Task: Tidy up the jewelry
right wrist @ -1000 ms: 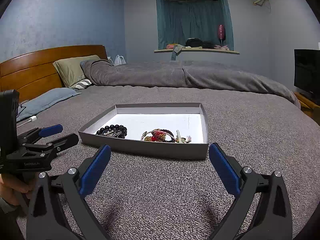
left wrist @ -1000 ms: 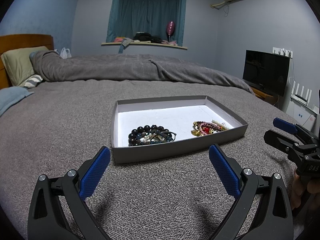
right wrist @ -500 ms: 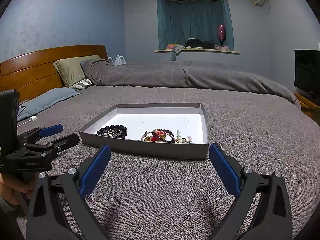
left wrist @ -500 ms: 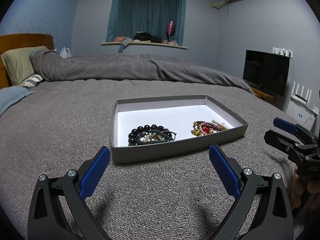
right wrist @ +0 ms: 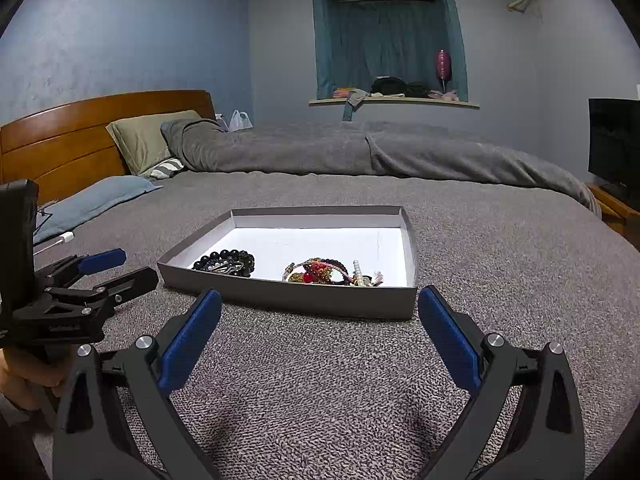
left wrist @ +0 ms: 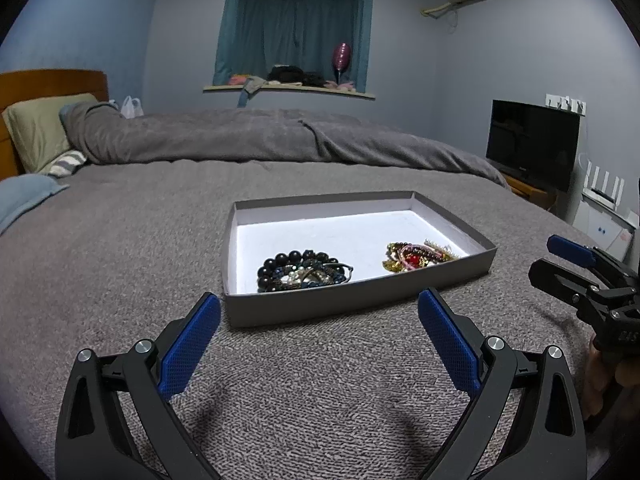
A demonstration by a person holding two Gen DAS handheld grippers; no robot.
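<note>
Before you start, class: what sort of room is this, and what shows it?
A bedroom, most likely: a bed with a wooden headboard and pillow, and a curtained window.

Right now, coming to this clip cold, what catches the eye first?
The shallow grey tray with its bright white floor, lying mid-bed on the grey blanket. Inside, near its front wall, sit two heaps: dark beaded bracelets on the left and a red-and-gold tangle of jewelry on the right. Both grippers, left and right, hang open and empty just short of the tray.
</note>
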